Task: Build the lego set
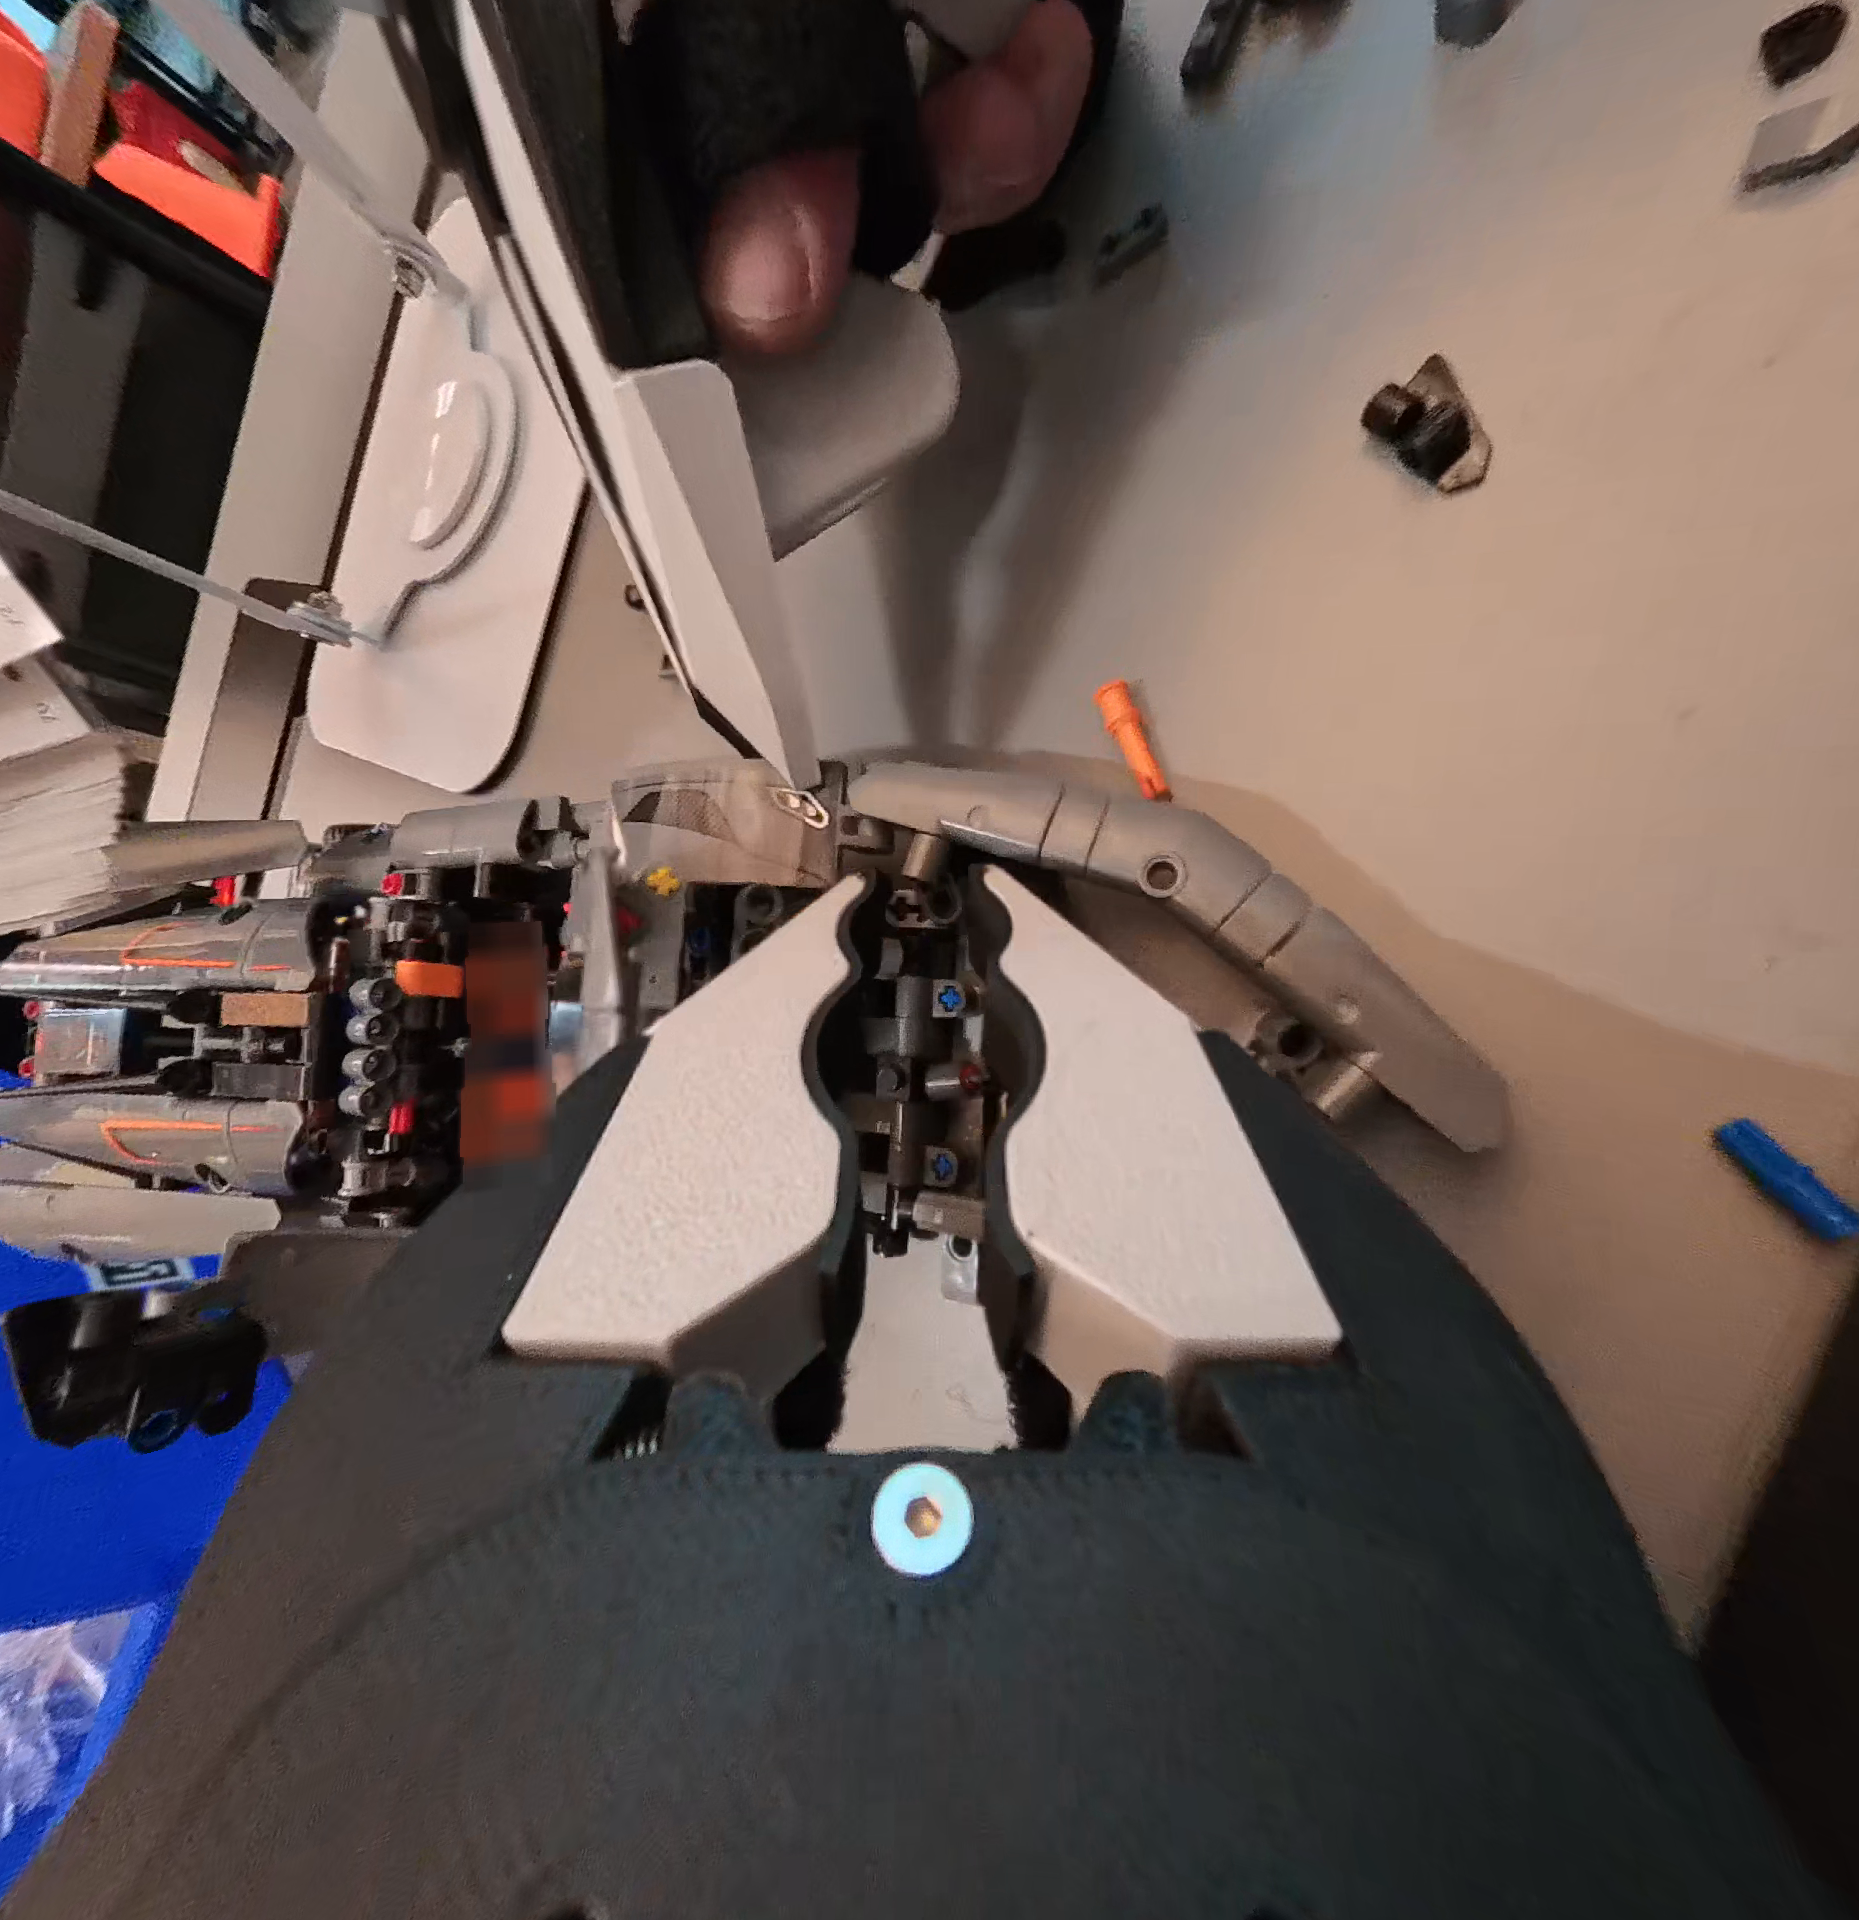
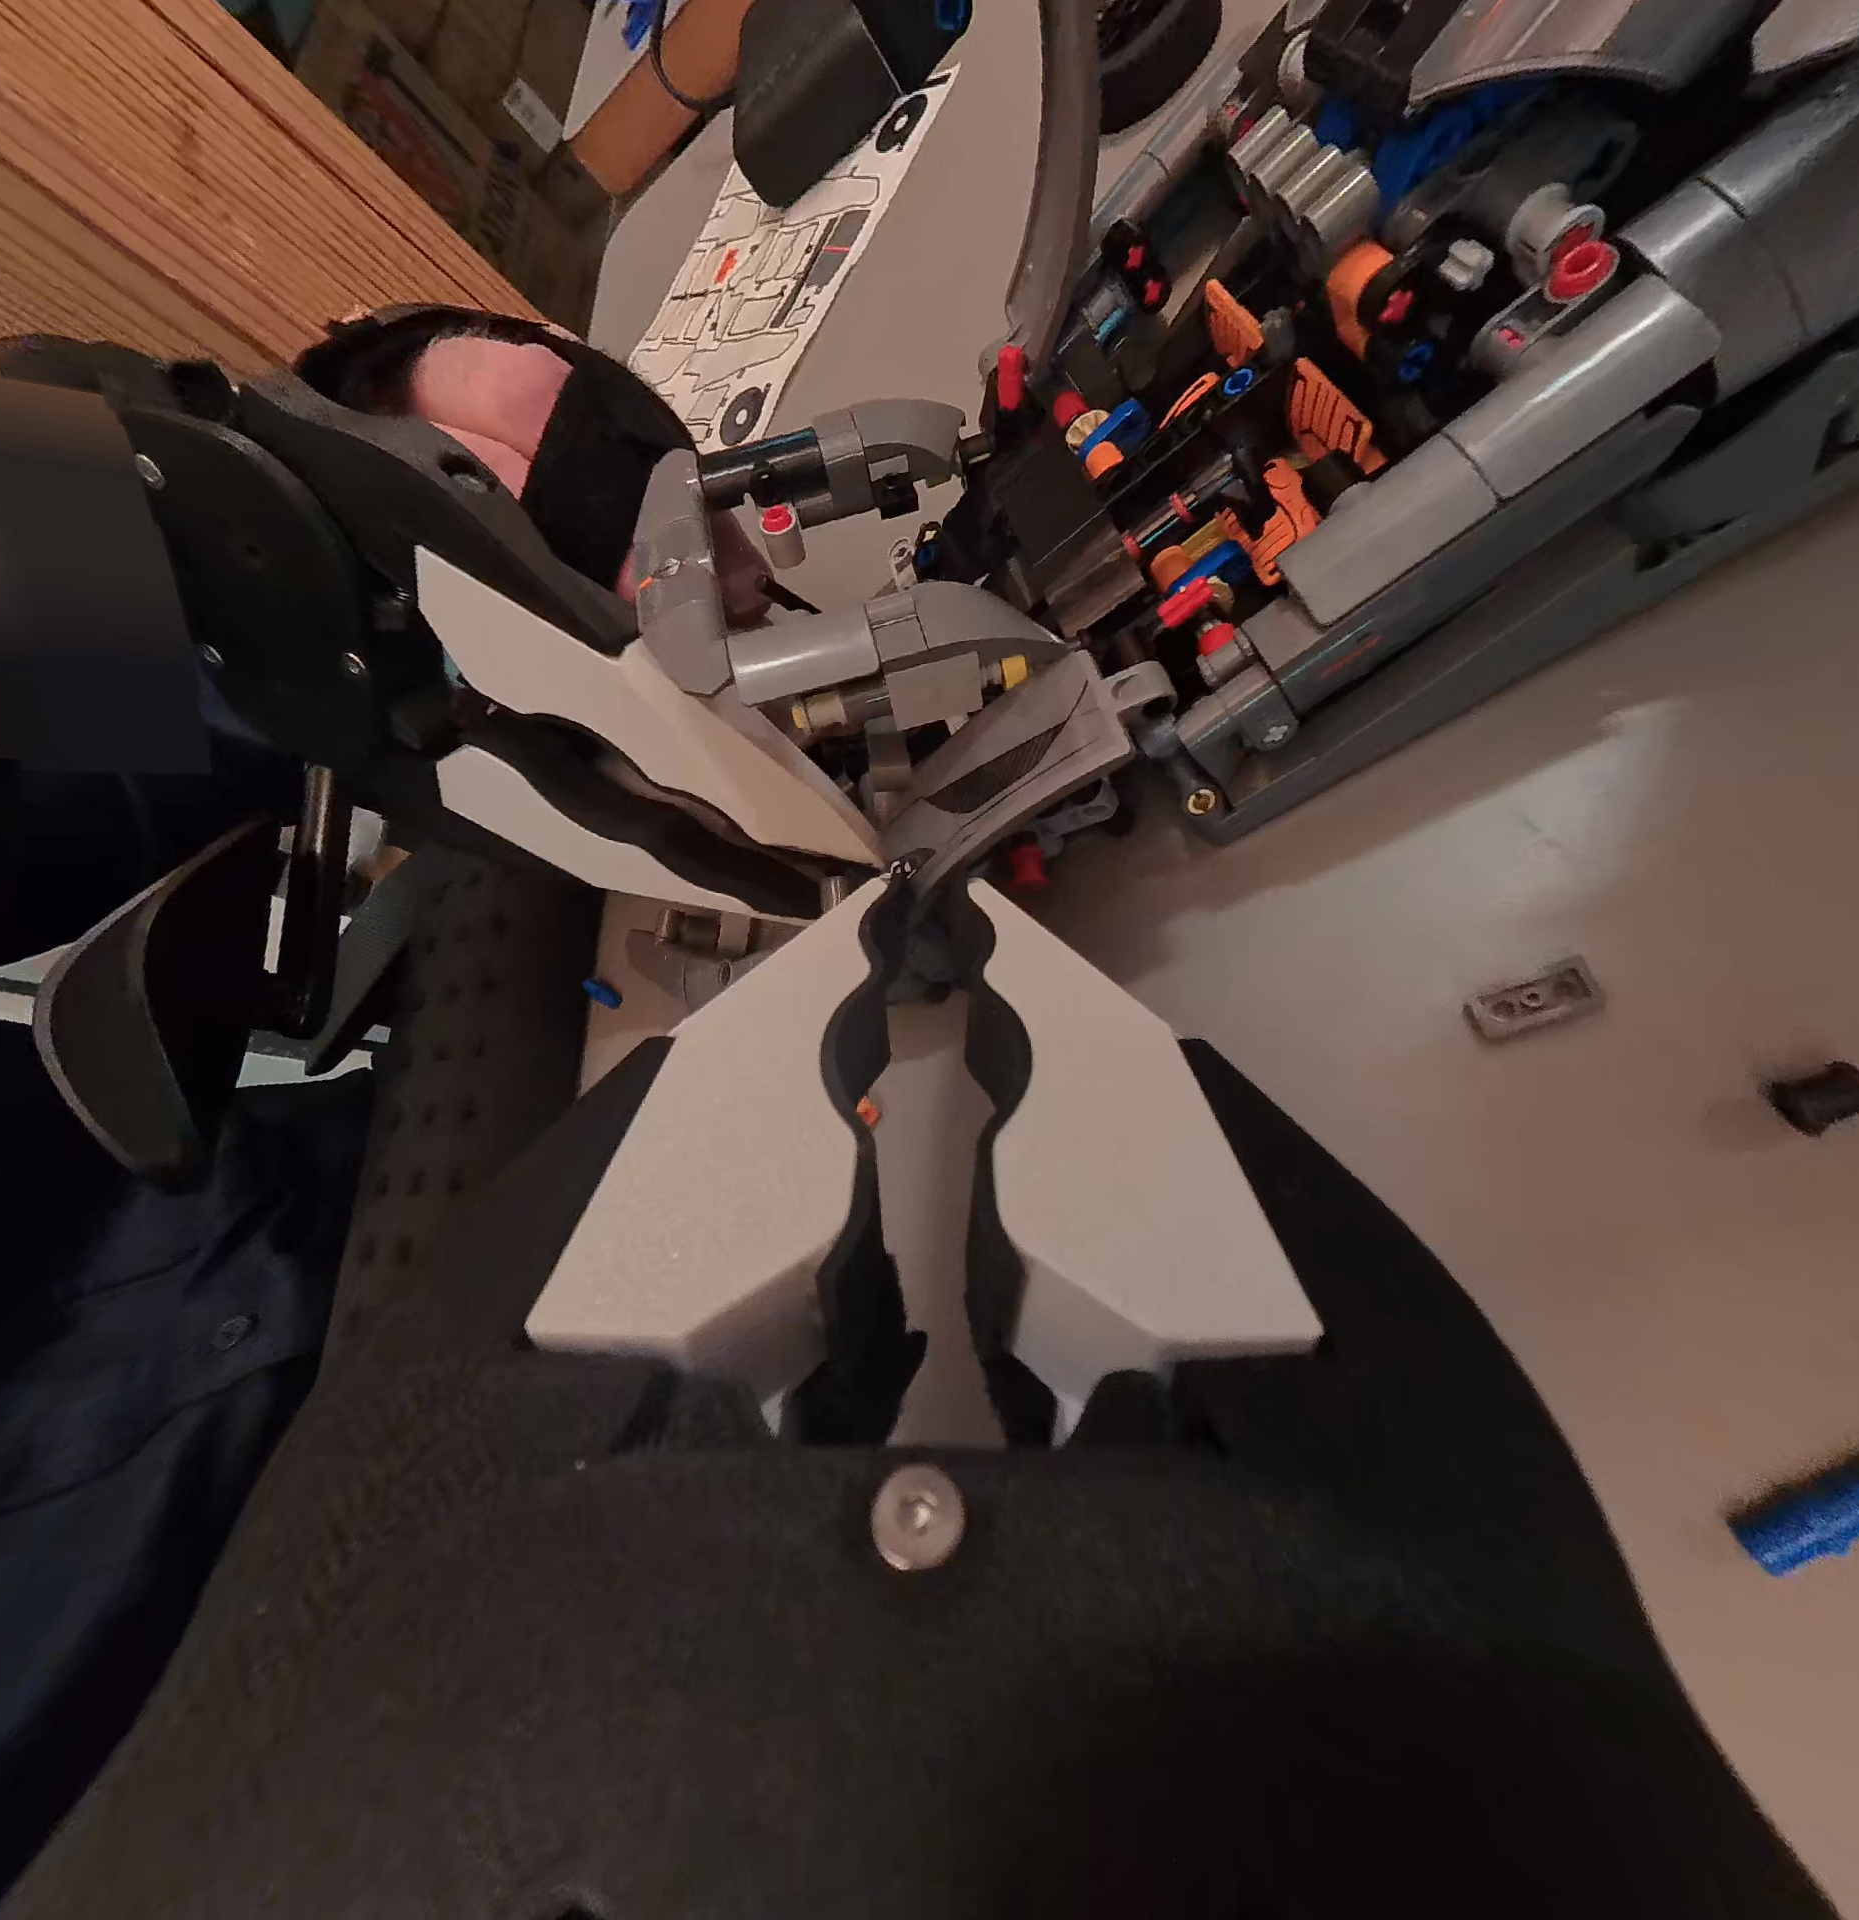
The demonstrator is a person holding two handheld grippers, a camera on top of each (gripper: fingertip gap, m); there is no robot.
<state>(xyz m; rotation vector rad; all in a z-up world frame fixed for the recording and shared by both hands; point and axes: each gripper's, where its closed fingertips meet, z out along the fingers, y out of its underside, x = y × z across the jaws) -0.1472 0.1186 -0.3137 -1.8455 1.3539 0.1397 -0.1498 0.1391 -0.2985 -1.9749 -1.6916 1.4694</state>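
My left tongs (image 1: 920, 883) have their tips nearly together at the edge of the grey Lego car (image 1: 405, 1029), closing on a dark connector in the frame under the curved grey wheel-arch panel (image 1: 1133, 831). A thin gap shows between the pads, so I cannot tell whether they truly clamp it. My right tongs (image 2: 930, 894) come at the same corner from the other side. Their tips look pinched on the edge of the grey stickered fender panel (image 2: 1008, 769), though the contact point itself is hidden.

The car lies on the pale table (image 1: 1424, 623), its open middle crowded with orange, blue and red Technic parts.

The risks I see:
- Both pairs of tips meet almost at one spot, so a small twist of either wrist could knock them together and slip the panel off its pins.
- Pushing hard while the car sits unbraced could slide the whole model or pop the arch loose.
- Loose pieces lie near: an orange pin (image 1: 1133, 732) just beside the arch and a blue axle piece (image 1: 1787, 1179) farther off. A sliding model could scatter them.
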